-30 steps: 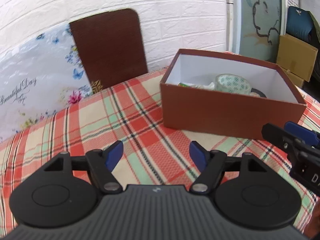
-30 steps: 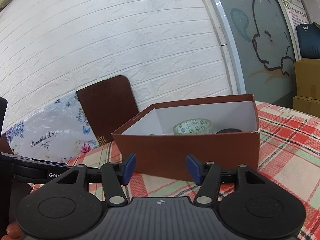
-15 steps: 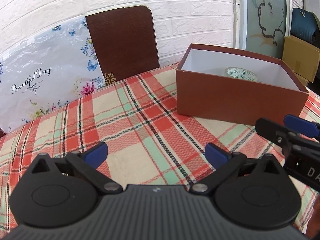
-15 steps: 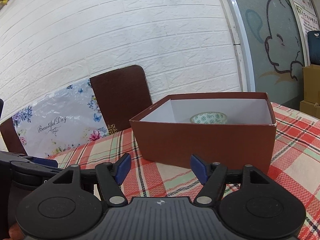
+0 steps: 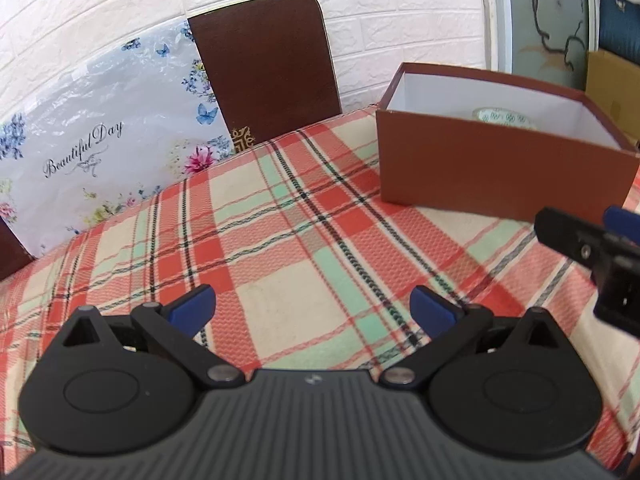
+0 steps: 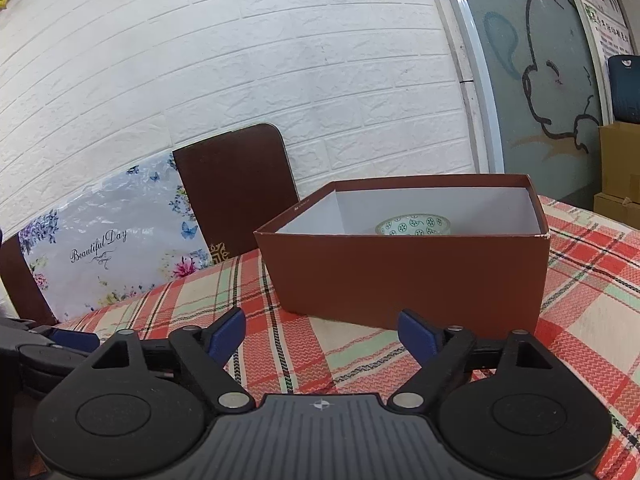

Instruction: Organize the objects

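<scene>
A brown cardboard box (image 5: pixel 496 172) (image 6: pixel 408 280) with a white inside stands on the plaid tablecloth (image 5: pixel 304 248) (image 6: pixel 592 304). Inside it I see the top of a patterned tape roll (image 5: pixel 505 117) (image 6: pixel 414 226); the box wall hides anything else in it. My left gripper (image 5: pixel 312 310) is open wide over bare cloth, short of the box, nothing between its blue pads. My right gripper (image 6: pixel 320 332) faces the box's near wall and its jaws are opening, with nothing between them. It also shows at the right edge of the left wrist view (image 5: pixel 592 240).
A brown chair back (image 5: pixel 264 68) (image 6: pixel 236 188) and a floral "Beautiful Day" bag (image 5: pixel 100 152) (image 6: pixel 112 244) stand behind the table's far edge against a white brick wall. Cardboard cartons (image 6: pixel 620 168) sit at the far right.
Both grippers' jaws have spread wider. The left wrist view has pulled back from the box, which now sits smaller and farther right. The right wrist view has shifted only a little.
</scene>
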The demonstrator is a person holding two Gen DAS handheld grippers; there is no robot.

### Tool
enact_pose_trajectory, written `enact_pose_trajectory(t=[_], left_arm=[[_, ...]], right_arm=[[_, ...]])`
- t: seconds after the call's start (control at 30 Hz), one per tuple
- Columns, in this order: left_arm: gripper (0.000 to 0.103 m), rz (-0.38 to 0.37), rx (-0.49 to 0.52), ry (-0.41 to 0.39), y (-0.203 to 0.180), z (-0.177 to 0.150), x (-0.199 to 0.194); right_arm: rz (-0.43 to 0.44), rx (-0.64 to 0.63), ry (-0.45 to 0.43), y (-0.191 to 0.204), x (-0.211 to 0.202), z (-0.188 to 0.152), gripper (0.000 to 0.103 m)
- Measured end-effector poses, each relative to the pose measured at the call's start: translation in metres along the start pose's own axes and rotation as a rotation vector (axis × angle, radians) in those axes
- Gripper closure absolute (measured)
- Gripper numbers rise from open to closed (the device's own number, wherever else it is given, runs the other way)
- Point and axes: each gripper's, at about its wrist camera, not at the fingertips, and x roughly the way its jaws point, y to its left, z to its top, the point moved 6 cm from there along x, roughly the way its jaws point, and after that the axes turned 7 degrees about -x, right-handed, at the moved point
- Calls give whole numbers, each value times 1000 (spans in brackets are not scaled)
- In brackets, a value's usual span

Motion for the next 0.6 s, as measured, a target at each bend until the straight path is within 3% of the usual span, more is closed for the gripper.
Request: enact_pose_trajectory(t=[0.6], left_arm=[[0, 0, -79, 64, 16, -18, 6]], right_arm=[[-13, 0, 30, 6, 5, -7, 13]])
